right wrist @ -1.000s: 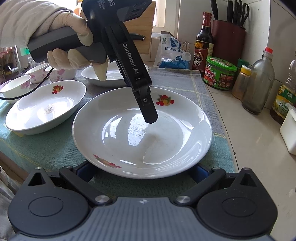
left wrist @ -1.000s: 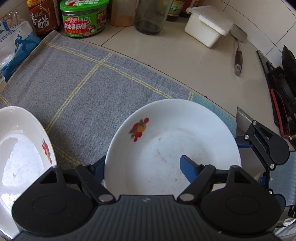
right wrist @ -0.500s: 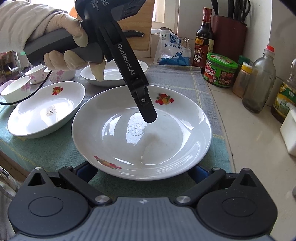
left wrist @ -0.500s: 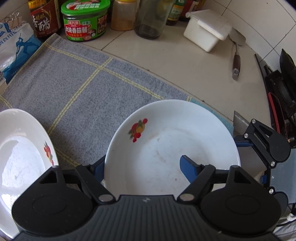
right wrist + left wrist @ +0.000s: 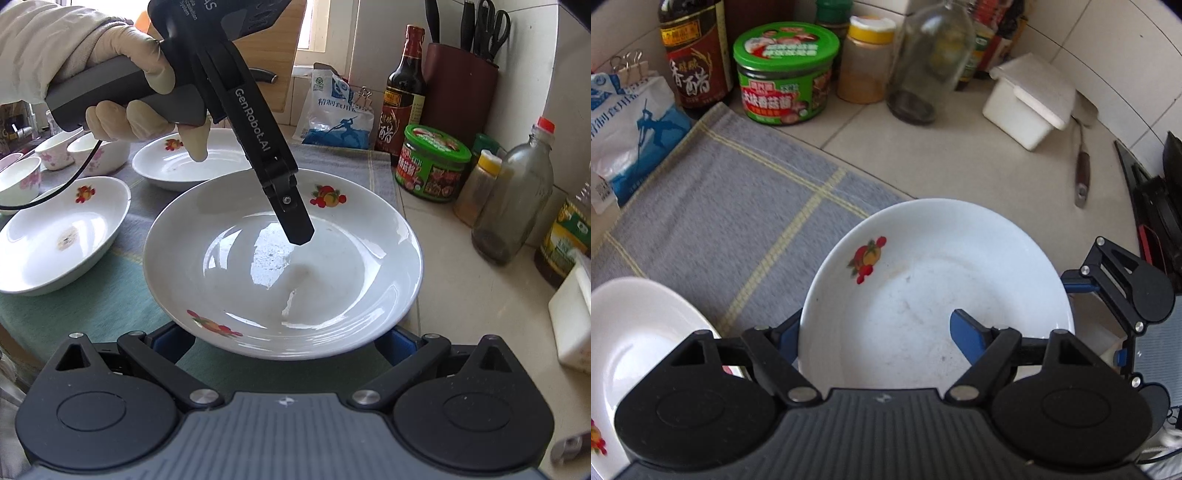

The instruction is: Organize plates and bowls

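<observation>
A white deep plate with fruit prints [image 5: 934, 288] is lifted above the grey cloth [image 5: 731, 218]. My left gripper [image 5: 875, 336] grips its rim, one blue finger [image 5: 967, 334] inside the plate and the other finger under the rim. The same plate fills the right wrist view [image 5: 284, 266], with the left gripper reaching into it from above. My right gripper [image 5: 284, 339] is open, its fingers spread wide below the plate's near rim, apart from it.
Two more fruit-print plates [image 5: 59, 236] [image 5: 184, 162] and small floral bowls [image 5: 22, 177] lie on the cloth to the left. Jars and bottles [image 5: 432, 162], a salt bag [image 5: 624, 133], a white box [image 5: 1030, 99] and a spatula [image 5: 1082, 170] line the counter's back.
The left gripper has lifted the plate and carried it toward the counter's back; the jars and bottles look nearer. The right gripper has stayed spread under the near rim.
</observation>
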A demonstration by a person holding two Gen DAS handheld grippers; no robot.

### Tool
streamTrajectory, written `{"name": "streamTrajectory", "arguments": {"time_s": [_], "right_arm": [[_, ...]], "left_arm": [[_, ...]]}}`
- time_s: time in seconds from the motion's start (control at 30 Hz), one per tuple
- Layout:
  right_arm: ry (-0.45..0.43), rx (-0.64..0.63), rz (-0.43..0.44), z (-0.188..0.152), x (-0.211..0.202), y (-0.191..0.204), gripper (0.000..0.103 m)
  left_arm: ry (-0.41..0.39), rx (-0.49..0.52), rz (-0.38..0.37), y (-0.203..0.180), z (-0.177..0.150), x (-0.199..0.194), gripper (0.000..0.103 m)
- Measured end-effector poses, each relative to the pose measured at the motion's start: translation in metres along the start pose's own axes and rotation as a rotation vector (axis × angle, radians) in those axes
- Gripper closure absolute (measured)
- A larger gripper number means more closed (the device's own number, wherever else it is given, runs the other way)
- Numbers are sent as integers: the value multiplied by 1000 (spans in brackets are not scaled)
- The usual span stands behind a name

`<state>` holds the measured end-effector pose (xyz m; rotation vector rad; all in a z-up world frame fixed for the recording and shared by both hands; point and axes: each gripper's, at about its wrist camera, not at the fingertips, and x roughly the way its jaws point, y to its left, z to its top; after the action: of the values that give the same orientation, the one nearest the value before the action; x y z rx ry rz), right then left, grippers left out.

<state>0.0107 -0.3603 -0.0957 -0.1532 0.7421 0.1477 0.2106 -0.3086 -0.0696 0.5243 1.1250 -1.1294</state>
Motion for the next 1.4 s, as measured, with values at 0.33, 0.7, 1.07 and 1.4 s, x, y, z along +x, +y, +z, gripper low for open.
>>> {"name": "streamTrajectory", "arguments": {"time_s": [0.33, 0.7, 1.07, 1.4], "right_arm": [[1, -17, 3, 14, 27, -29, 0], [20, 4, -4, 17, 43, -44, 0], [30, -2, -20, 17, 46, -46, 0], [40, 10, -25, 17, 42, -42, 0]], "left_arm": [[-16, -7, 18, 21, 28, 16, 23], [-24, -6, 11, 33, 40, 33, 23], [-37, -1, 10, 35, 43, 42, 23], [-94, 12, 61, 28, 33, 30, 21]]}}
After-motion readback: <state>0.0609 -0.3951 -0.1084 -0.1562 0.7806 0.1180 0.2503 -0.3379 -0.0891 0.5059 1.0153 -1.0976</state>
